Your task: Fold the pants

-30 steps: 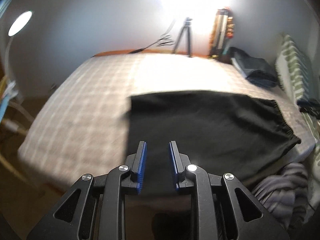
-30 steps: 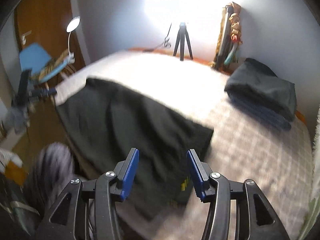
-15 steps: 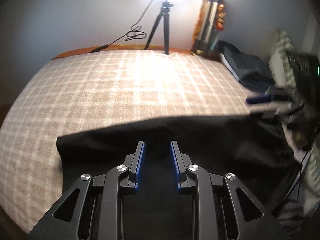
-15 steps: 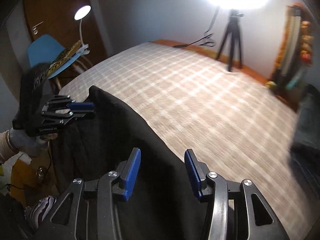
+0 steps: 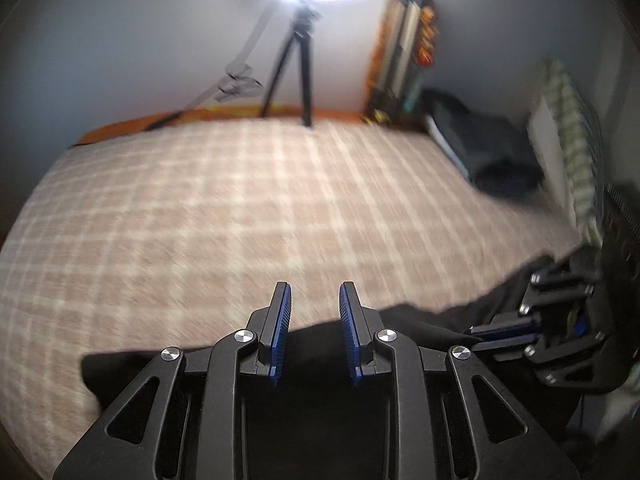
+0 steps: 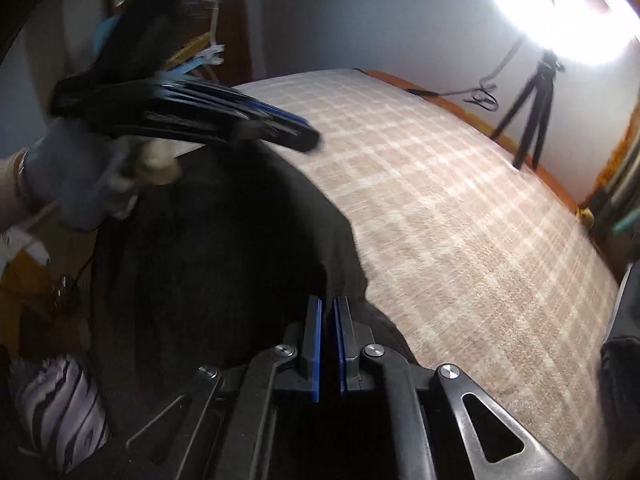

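The black pants (image 6: 224,256) lie at the near edge of the checked bed (image 6: 460,216); in the left wrist view their far edge (image 5: 416,316) runs just past my fingers. My left gripper (image 5: 315,300) is open, its blue pads over the pants' edge with cloth beneath them. My right gripper (image 6: 328,312) is shut on the pants' edge. It also shows in the left wrist view (image 5: 500,330), pinching the cloth at the right. The left gripper appears blurred in the right wrist view (image 6: 288,128).
A stack of folded dark clothes (image 5: 484,148) lies at the bed's far right corner. A tripod (image 5: 296,64) with a bright lamp stands behind the bed. A striped garment (image 6: 56,404) lies below the near edge. A striped pillow (image 5: 576,128) is at the right.
Both grippers have come down to the pants' far edge. My right gripper has closed on the cloth; it was open half a second ago. The left stays open.
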The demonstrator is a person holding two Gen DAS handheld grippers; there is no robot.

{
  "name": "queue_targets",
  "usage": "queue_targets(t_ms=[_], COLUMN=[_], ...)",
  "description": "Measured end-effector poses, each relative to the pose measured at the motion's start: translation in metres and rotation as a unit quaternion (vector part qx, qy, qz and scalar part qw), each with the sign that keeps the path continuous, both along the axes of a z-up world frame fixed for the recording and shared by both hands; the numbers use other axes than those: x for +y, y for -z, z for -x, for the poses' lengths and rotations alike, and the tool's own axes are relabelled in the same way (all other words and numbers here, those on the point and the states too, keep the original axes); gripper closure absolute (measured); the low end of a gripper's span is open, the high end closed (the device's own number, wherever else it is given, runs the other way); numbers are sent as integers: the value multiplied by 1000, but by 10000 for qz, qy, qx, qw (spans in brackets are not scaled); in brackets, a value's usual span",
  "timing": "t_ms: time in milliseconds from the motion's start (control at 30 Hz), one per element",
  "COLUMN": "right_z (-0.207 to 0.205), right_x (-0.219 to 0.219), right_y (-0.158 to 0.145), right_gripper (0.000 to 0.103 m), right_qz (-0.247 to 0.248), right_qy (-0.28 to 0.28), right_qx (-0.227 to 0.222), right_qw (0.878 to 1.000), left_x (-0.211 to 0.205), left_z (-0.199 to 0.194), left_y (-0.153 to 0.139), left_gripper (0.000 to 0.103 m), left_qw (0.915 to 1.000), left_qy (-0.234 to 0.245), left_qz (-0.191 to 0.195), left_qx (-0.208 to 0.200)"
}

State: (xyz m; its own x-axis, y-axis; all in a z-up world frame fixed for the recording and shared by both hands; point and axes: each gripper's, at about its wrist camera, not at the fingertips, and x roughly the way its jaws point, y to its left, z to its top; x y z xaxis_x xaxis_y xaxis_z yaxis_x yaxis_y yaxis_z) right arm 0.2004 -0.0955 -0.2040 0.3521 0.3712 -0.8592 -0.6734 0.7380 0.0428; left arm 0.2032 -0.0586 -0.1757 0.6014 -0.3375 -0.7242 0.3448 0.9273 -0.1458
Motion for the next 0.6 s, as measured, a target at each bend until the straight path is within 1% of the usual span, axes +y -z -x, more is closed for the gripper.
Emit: queue_targets(t_ms=[33, 67, 100, 133, 167, 233, 267, 333, 400, 500, 533, 567, 600], right_z=[3, 2, 2, 0, -5, -21, -33, -54, -70, -82, -83, -82, -80], right_x=[1, 1, 1, -2, -6, -20, -28, -37, -39, -34, -32, -29, -25], right_y=[3, 4, 4, 2, -2, -8, -9, -3, 10, 28, 31, 32, 31], right_gripper=[93, 86, 80, 72, 65, 62, 61, 59, 59, 64, 70, 78, 83], right_qz=[30, 28, -41, -193, -406, -881, -1092, -1229, -1296, -1394, -1421, -1443, -1420], right_qy=[-57, -83, -116, -127, -35, 313, 585, 1000, 1067, 1026, 1024, 1013, 1003], right_qx=[91, 177, 251, 316, 357, 522, 635, 894, 1316, 1783, 1828, 1831, 1759], right_qw=[9999, 9998, 9996, 9992, 9985, 9942, 9903, 9833, 9770, 9686, 9674, 9672, 9689], left_x=[-4, -6, -6, -5, -3, 1, 2, 3, 1, 0, 2, 4, 9], left_z=[4, 8, 11, 14, 17, 20, 21, 23, 25, 31, 34, 36, 39], left_y=[7, 13, 19, 24, 28, 33, 34, 33, 32, 30, 27, 23, 19], left_gripper=[80, 80, 80, 80, 80, 80, 80, 80, 80, 80, 80, 80, 80], left_qw=[9999, 9995, 9993, 9990, 9989, 9989, 9990, 9989, 9987, 9982, 9981, 9978, 9974], left_qy=[98, 144, 156, 144, 128, 82, 72, 65, 69, 100, 51, -26, -124], left_qz=[-131, -256, -331, -392, -409, -424, -416, -441, -507, -584, -602, -624, -626], left_qx=[52, 82, 108, 145, 170, 185, 171, 138, 83, -37, -131, -216, -320])
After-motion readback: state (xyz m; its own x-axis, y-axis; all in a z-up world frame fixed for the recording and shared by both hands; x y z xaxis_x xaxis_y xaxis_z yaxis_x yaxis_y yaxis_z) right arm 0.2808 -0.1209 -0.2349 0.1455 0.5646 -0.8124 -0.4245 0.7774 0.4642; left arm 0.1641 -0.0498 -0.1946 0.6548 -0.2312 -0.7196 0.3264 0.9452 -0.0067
